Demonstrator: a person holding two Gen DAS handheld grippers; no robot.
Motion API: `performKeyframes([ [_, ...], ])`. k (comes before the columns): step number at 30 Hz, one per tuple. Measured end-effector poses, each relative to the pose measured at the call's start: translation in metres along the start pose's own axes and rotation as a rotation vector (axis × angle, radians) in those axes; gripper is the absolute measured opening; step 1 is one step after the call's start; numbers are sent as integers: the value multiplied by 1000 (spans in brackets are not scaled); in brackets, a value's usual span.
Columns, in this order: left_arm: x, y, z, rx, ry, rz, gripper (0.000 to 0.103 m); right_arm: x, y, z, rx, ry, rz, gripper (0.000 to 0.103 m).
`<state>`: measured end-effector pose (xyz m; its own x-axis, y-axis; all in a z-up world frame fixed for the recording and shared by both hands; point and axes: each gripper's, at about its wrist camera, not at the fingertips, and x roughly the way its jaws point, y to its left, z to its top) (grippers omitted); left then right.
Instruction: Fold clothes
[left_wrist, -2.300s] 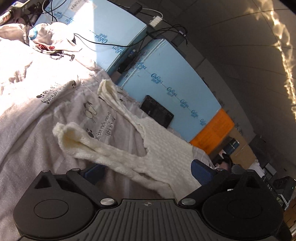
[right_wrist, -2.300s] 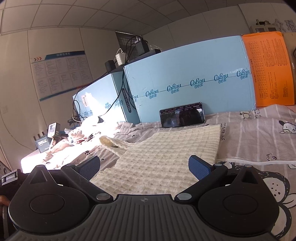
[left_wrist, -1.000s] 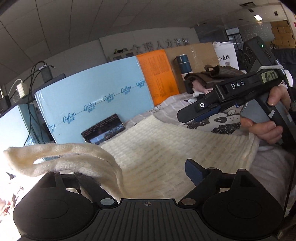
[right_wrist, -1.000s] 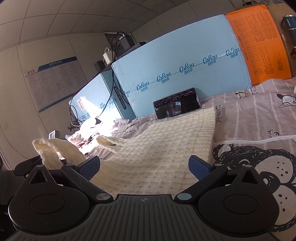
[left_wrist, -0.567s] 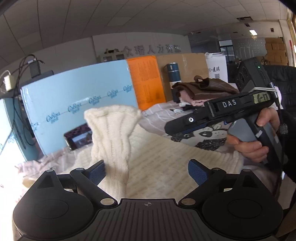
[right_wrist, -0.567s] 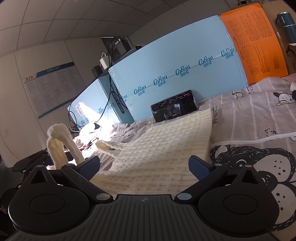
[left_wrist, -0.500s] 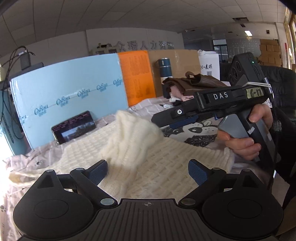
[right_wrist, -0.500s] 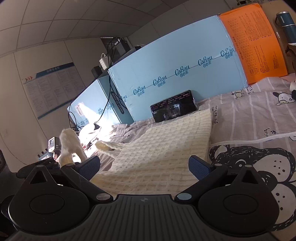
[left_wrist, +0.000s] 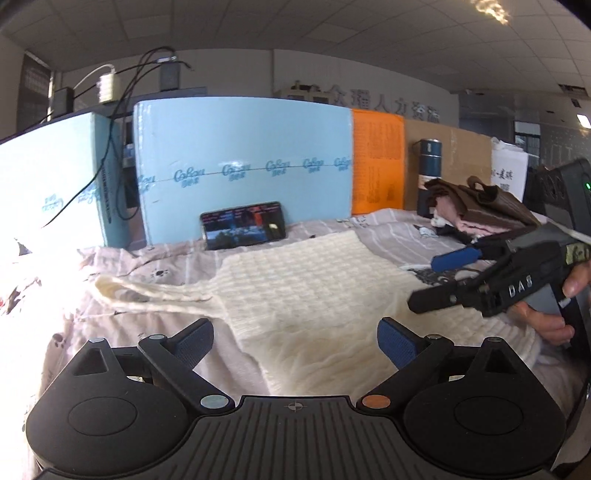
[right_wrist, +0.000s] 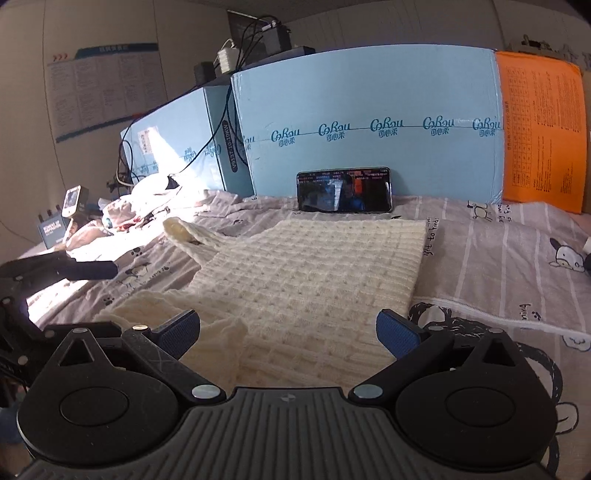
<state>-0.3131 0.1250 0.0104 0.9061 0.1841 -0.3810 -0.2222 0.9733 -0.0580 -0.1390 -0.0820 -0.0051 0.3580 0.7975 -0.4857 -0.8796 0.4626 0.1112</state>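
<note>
Surface: a bed under a grey cartoon-print sheet (right_wrist: 498, 258), backed by blue foam boards (right_wrist: 369, 110); a phone (right_wrist: 344, 190) leans at the far edge.
Garment: a cream knit sweater (right_wrist: 306, 266) lies flat mid-bed, hem toward the phone.
Long axis: near edge to far edge; the far sleeve (left_wrist: 147, 295) points toward the left edge, the near sleeve (right_wrist: 147, 306) lies folded on the body.
Left gripper (left_wrist: 295, 338): jaws wide apart, holding nothing, over the near-left part.
Right gripper (right_wrist: 288, 330): jaws wide apart, empty, over the near edge.
Nearer hand: probably the left, for the far sleeve.
</note>
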Motion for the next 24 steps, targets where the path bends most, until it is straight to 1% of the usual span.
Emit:
performKeyframes([
  [2, 5, 29, 7, -175, -6, -2, 97, 11, 10, 0, -88, 53, -54, 103],
  [3, 9, 44, 10, -271, -6, -9, 97, 16, 10, 1, -100, 71, -69, 103],
  [5, 25, 80, 17, -520, 22, -10, 97, 17, 5, 9, -78, 60, -79, 103],
  [6, 34, 94, 21, -623, 49, 1, 97, 16, 3, 18, -64, 36, -90, 103],
  [7, 46, 110, 23, -742, 89, 30, 97, 15, 0, 29, -49, 8, -103, 103],
  [8, 57, 121, 26, -830, 119, 58, 97, 13, -3, 42, -26, -20, -110, 103],
  [9, 68, 130, 30, -875, 129, 73, 97, 14, -6, 56, 8, -39, -103, 103],
  [11, 91, 144, 32, -927, 140, 100, 97, 17, -11, 82, 79, -67, -78, 103],
  [13, 116, 154, 29, -1020, 167, 172, 97, 28, -11, 100, 130, -86, -59, 103],
  [15, 133, 152, 31, -1064, 111, 222, 100, 39, -11, 106, 156, -133, -78, 103],
  [16, 140, 150, 33, -1084, 102, 243, 100, 44, -12, 105, 173, -168, -95, 103],
  [17, 145, 145, 33, -1094, 75, 261, 103, 48, -14, 102, 189, -188, -104, 103],
  [18, 149, 140, 32, -1077, 46, 275, 103, 52, -19, 97, 205, -183, -105, 103],
  [20, 155, 132, 31, -947, 11, 277, 103, 61, -30, 87, 228, -154, -102, 103],
  [21, 155, 130, 32, -897, 7, 268, 102, 65, -36, 82, 233, -133, -100, 103],
  [23, 154, 128, 31, -837, 1, 251, 101, 71, -44, 76, 245, -113, -112, 103],
  [24, 153, 127, 30, -817, -6, 249, 99, 72, -47, 75, 255, -104, -118, 103],
])
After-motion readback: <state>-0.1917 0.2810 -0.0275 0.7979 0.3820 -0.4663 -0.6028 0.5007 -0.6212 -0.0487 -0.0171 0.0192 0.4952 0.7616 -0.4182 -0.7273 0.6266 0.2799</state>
